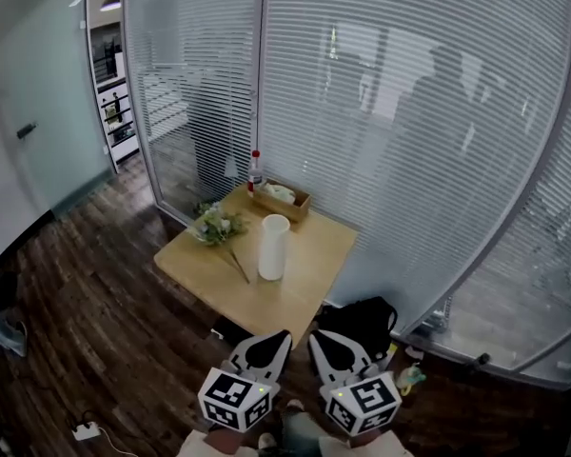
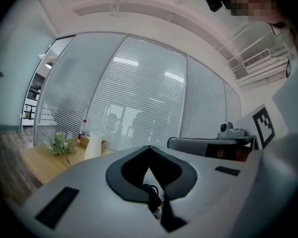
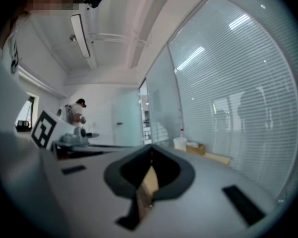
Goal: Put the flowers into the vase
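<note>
You are holding both grippers low and well short of a tall white cylindrical vase (image 1: 273, 247), which is standing upright near the middle of a small square light-wood table (image 1: 195, 269). The left gripper (image 1: 264, 352) is showing its jaws pressed together with nothing between them, and the right gripper (image 1: 335, 352) is looking the same, tips meeting and empty. A loose bunch of green-leaved flowers with small pale blooms (image 1: 218, 225) is lying flat on the table just to the left of the vase, its thin stems trailing toward the vase's foot. Behind the vase, against the frosted glass wall, a shallow wooden tray (image 1: 303, 201) and a small bottle with a red cap (image 1: 255, 170) are sitting close together. A black bag (image 1: 364, 320) is resting on the floor in front of the vase, beside the table's near corner. The likely trouble is the vase itself: it looks narrow and easy to tip, so a sideways brush while you are reaching for the stems could knock it over. Pinching the blooms rather than the stems could crush them, and a loose bunch may be splaying against the vase's rim instead of dropping in. The bag may be catching your feet as you are approaching.
</note>
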### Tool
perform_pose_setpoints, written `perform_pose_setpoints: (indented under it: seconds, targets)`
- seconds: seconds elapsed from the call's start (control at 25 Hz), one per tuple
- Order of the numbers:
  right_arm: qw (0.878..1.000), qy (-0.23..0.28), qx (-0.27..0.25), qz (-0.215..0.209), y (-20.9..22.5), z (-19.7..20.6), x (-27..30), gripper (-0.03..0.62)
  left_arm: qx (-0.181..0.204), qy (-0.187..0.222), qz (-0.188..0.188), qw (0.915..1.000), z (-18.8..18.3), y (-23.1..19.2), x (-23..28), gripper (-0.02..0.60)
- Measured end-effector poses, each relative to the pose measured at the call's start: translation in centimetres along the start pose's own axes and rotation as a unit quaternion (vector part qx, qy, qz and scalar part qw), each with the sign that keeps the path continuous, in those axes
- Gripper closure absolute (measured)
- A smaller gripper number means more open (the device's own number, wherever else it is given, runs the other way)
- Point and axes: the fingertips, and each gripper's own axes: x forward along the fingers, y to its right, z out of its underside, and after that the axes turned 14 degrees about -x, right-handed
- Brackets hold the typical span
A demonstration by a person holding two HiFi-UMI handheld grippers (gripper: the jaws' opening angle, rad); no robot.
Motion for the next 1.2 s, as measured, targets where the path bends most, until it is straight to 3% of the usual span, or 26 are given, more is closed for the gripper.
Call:
perform_pose_setpoints:
  seconds: [0.28, 0.8, 1.2]
  targets:
    - [0.999, 0.012, -0.002, -0.033, 1.8, 0.0, 6.0, 0.582, 0.001, 0.023, -0.025, 0.9994, -2.3, -5.1, 3.1, 0.575]
    - [0.994, 0.042, -0.018, -0.1, 10.5, -3.0, 18.0, 0.582, 0.021, 0.076, -0.068, 0.9945, -10.2, -12.3, 12.9, 0.575]
    - [0.989, 0.058, -0.011, -0.138, 14.8, -2.7, 23.0, 0.582, 0.023, 0.09, -0.104, 0.9902, -11.6, -15.6, 17.6, 0.575]
